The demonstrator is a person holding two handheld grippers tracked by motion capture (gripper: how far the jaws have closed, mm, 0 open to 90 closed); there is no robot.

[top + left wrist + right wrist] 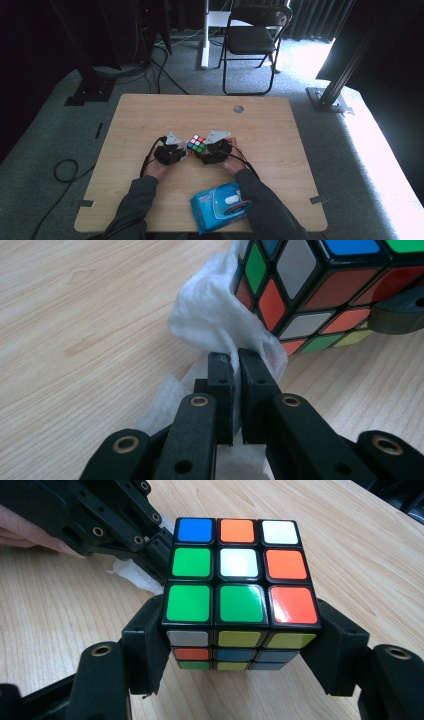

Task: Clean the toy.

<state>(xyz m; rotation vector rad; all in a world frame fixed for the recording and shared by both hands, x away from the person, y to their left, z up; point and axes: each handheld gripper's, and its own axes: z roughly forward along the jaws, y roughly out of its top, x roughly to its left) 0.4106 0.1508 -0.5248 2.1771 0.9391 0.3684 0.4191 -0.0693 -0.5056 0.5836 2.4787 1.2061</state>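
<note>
Pale wooden table [150, 115] carries everything, with a blue wet-wipe pack [220, 207] at its near edge. Near the table's middle, the Rubik's cube [240, 592] sits squarely, one corner toward the high camera, its lower faces hidden. The right gripper [240, 650] clamps the cube's two opposite sides. The left gripper [235, 360], jaws nearly together, pinches a crumpled white wipe [210, 320] against the cube's side; the wipe's lower part is cut off.

Light wooden table [150, 115], blue wet-wipe pack [220, 206] near its front edge.
</note>
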